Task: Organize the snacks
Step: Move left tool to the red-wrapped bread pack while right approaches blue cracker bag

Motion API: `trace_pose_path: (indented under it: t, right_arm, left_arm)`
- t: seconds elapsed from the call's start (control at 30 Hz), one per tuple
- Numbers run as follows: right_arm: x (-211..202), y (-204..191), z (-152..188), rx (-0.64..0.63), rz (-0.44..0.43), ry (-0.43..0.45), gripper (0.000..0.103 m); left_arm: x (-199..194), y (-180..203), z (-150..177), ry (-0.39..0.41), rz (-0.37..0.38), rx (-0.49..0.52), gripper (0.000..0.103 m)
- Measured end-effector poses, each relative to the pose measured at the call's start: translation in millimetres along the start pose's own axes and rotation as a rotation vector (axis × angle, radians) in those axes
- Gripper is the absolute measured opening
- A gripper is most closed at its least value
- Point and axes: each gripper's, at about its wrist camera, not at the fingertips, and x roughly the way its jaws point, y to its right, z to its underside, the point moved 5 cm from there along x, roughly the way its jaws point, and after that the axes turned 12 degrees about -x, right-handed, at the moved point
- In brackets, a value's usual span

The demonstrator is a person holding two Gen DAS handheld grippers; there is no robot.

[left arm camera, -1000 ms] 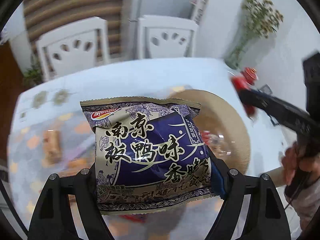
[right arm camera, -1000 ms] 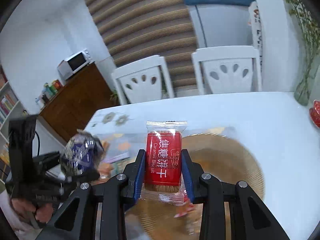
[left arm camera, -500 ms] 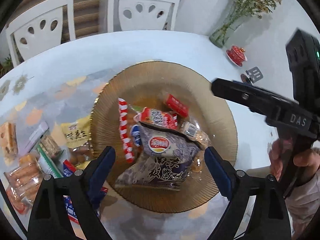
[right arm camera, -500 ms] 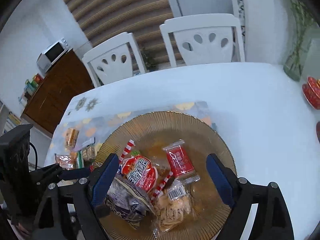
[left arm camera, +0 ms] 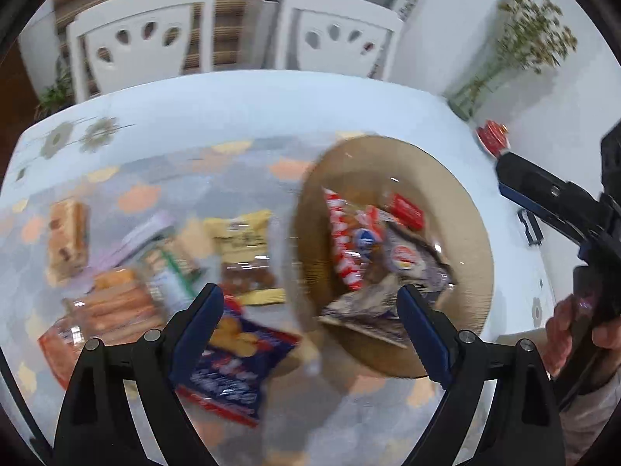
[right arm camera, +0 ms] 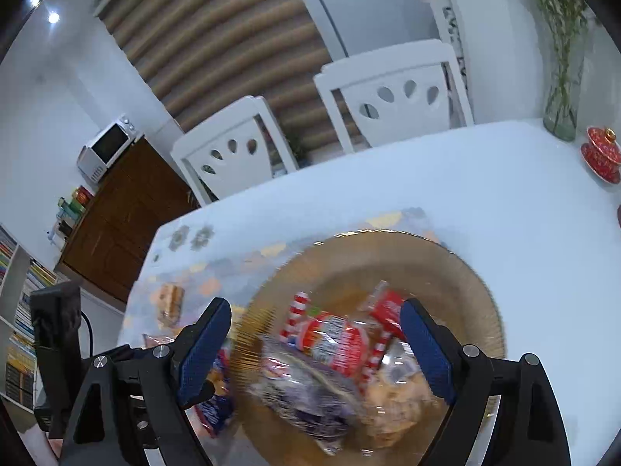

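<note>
over the gold plate (right arm camera: 458, 268), both tongs spread wide, grasping nothing: left gripper (left arm camera: 310, 326), right gripper (right arm camera: 316, 349); purple snack bag (left arm camera: 392, 291) lay on the plate, red biscuit pack (right arm camera: 388, 306) beside it.

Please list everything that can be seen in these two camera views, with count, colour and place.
plate: one, amber, on table, holds several snack packets
purple packet: one, in plate
loose snacks: several, mixed colours, on mat left of plate
table: one, white
chairs: two, white, behind table
vase: one, glass, table's far right
lidded cup: one, red, beside vase
microwave: one, white, on brown cabinet
left tongs: open, empty
right tongs: open, empty
</note>
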Motion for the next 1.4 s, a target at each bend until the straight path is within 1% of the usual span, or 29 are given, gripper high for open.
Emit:
trace_pose_path:
  t: [0.13,0.27,0.33,0.4,0.53,0.63,0.77,0.83,0.97,1.03,1.07,1.1,1.13,1.2,1.23,1.27,1.33,1.4]
  right_arm:
    - [5.9,-34.9,-3.0,-0.006,-0.026,0.017,0.088]
    - [14.2,-70.5,3.8,0.001,-0.06,0.015,0.092]
    - [19.0,-89.0,10.5,0.0,-0.068,0.013,0.095]
    - [25.5,-109.3,20.0,0.001,-0.076,0.007,0.102]
    - [45.4,-146.7,45.1,-0.02,-0.09,-0.044,0.102]
    - [62.3,-165.5,66.6,-0.044,-0.065,-0.095,0.103]
    - [85.3,-176.3,100.8,-0.099,0.015,-0.164,0.103]
    - [95.1,-175.2,115.4,-0.091,0.031,-0.195,0.103]
    - [120.6,-164.8,141.4,-0.028,0.034,-0.274,0.103]
    - [135.7,-153.5,149.9,0.019,0.039,-0.317,0.103]
    - [144.2,-145.4,154.5,0.055,0.025,-0.337,0.103]
    - [147.3,-139.8,156.2,0.075,0.013,-0.326,0.103]
    - [143.1,-137.5,151.8,0.071,0.008,-0.246,0.103]
    - [141.8,-131.6,154.1,0.085,-0.007,-0.183,0.103]
    - [140.3,-130.8,156.2,0.079,-0.013,-0.166,0.103]
    - [139.1,-131.9,158.3,0.055,-0.008,-0.152,0.103]
    - [139.5,-137.5,163.4,-0.018,0.015,-0.167,0.103]
    - [142.5,-146.0,166.7,-0.111,0.053,-0.203,0.103]
  left_arm:
    - [-21.5,-43.9,-5.9,0.043,-0.027,-0.063,0.09]
    - [-43.5,-95.6,-8.5,0.087,-0.06,-0.142,0.09]
    - [-51.2,-118.1,-8.6,0.1,-0.076,-0.18,0.09]
    - [-59.6,-150.9,-4.7,0.11,-0.098,-0.233,0.09]
    - [-65.2,-198.3,5.9,0.114,-0.136,-0.308,0.09]
    - [-61.0,-231.9,16.3,0.103,-0.172,-0.355,0.09]
    - [-41.9,-266.6,33.4,0.062,-0.199,-0.405,0.09]
    - [-32.4,-276.5,40.7,0.037,-0.208,-0.422,0.09]
    - [-8.1,-289.3,50.9,-0.011,-0.222,-0.447,0.09]
    - [0.7,-290.4,53.5,-0.022,-0.211,-0.446,0.09]
    - [6.3,-289.8,54.2,-0.03,-0.201,-0.445,0.093]
    - [11.0,-290.3,54.4,-0.027,-0.212,-0.433,0.097]
    - [13.6,-290.1,53.9,-0.014,-0.224,-0.406,0.103]
    - [20.9,-284.0,53.4,0.01,-0.294,-0.298,0.103]
    - [23.7,-279.9,52.4,0.01,-0.326,-0.264,0.103]
    - [25.0,-279.0,51.3,0.011,-0.343,-0.254,0.103]
    - [25.8,-284.6,50.3,0.006,-0.348,-0.275,0.103]
    - [26.9,-284.8,49.2,0.012,-0.362,-0.269,0.103]
